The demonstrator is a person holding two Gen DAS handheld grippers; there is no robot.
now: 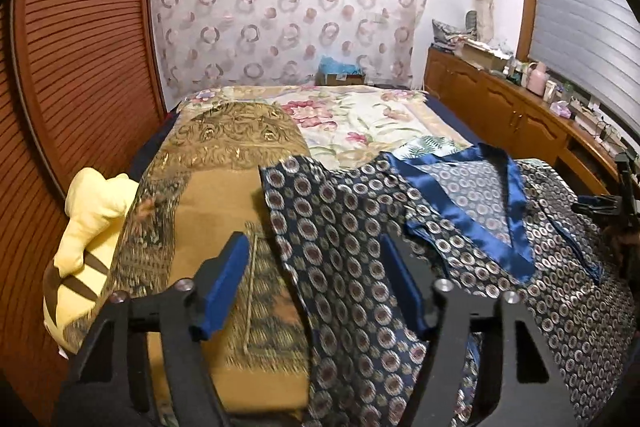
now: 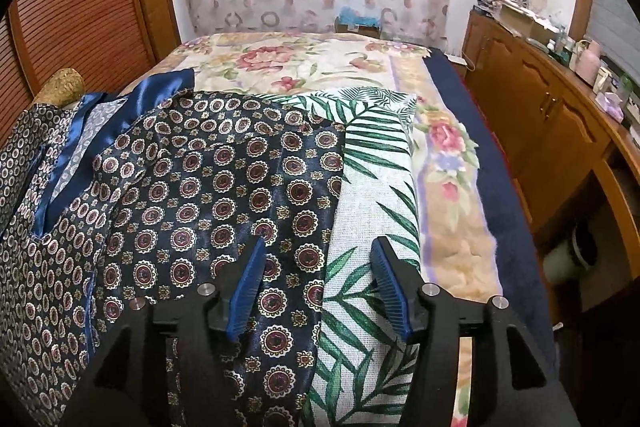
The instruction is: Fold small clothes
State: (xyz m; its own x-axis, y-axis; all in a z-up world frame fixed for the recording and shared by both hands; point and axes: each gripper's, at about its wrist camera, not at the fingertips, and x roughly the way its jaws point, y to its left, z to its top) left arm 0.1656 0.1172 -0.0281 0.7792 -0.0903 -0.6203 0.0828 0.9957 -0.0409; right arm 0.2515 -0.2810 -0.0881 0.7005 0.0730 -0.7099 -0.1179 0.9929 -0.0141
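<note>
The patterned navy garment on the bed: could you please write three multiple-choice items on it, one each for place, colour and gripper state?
1. In the right wrist view, what lies directly right of the patterned navy garment?
A. a palm-leaf print cloth
B. a red towel
C. a wicker basket

2. What colour is the garment's satin collar trim?
A. green
B. bright blue
C. white

3. How do the left gripper and right gripper stand?
A. both shut on the garment
B. one shut on the garment, one open
C. both open

Answers:
1. A, the palm-leaf print cloth borders the garment's right edge.
2. B, the shiny V-shaped band is blue.
3. C, each gripper's fingers are spread apart with fabric visible between them.
</note>
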